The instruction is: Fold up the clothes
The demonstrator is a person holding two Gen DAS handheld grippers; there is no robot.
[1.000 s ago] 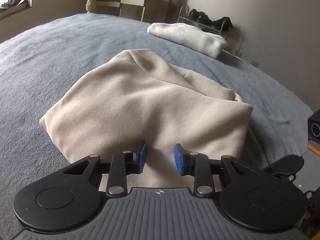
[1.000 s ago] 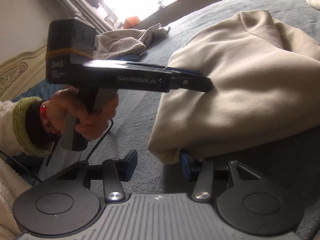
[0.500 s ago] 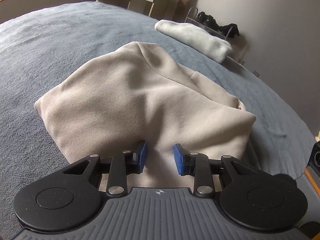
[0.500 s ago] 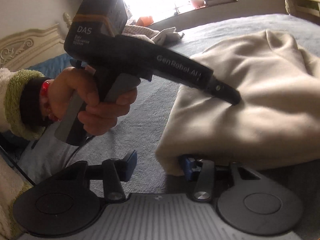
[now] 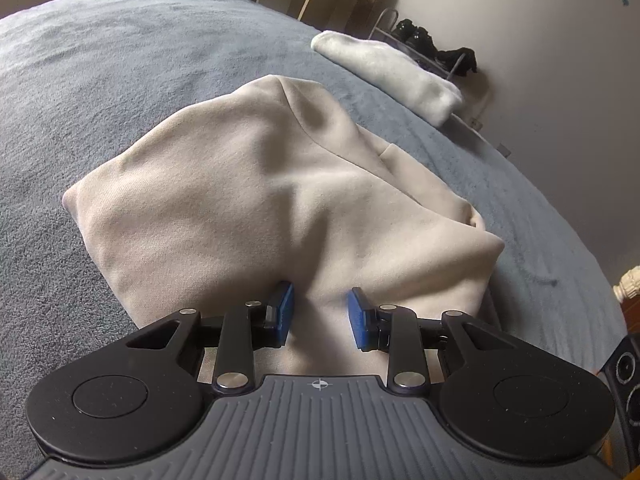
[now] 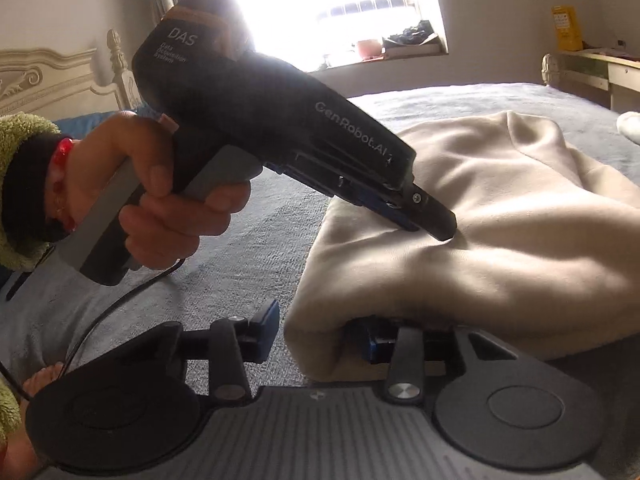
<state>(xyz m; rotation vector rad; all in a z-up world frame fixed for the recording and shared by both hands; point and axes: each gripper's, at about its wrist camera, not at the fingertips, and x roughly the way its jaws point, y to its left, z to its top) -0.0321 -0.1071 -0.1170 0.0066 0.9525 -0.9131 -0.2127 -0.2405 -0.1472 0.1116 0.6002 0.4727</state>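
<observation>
My left gripper (image 5: 319,312) presses, spread, into the thick, soft beige fleece garment (image 5: 256,200), my right gripper (image 6: 320,334) gapes around its plump, floppy folded corner, the likeliest hold.

White lettering on the black body of the left gripper (image 6: 434,226) reads "GenRobot.AI" along its barrel and "DAS" on its rear block; the smaller print beneath is blurred.
</observation>
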